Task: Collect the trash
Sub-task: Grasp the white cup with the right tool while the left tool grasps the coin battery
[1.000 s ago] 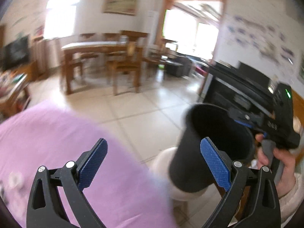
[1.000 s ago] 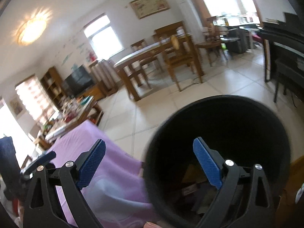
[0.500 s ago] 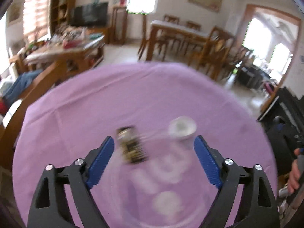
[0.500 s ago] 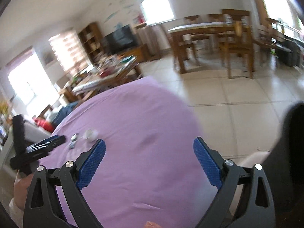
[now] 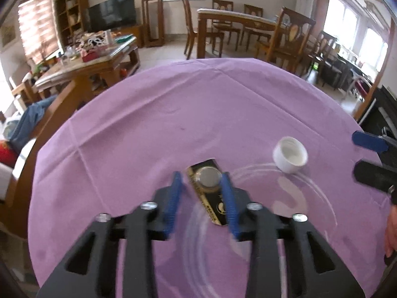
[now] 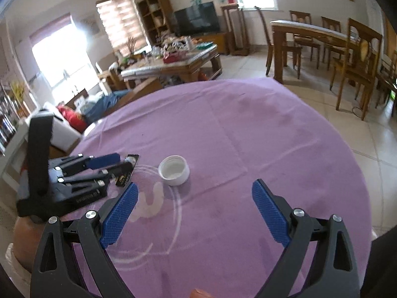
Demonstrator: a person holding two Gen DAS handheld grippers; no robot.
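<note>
Your left gripper [image 5: 202, 186] has just been closing around the flat black-and-gold packet with a round silver disc [image 5: 208, 183], near the tabletop's near edge; whether its pads press it, I cannot tell. Your right gripper [image 6: 194, 208] hangs released and empty. The small white plastic cap [image 6: 174, 170] lies uncollected mid-table on the purple tablecloth [image 6: 248, 129]. Both pieces remain, in my judgement.
</note>
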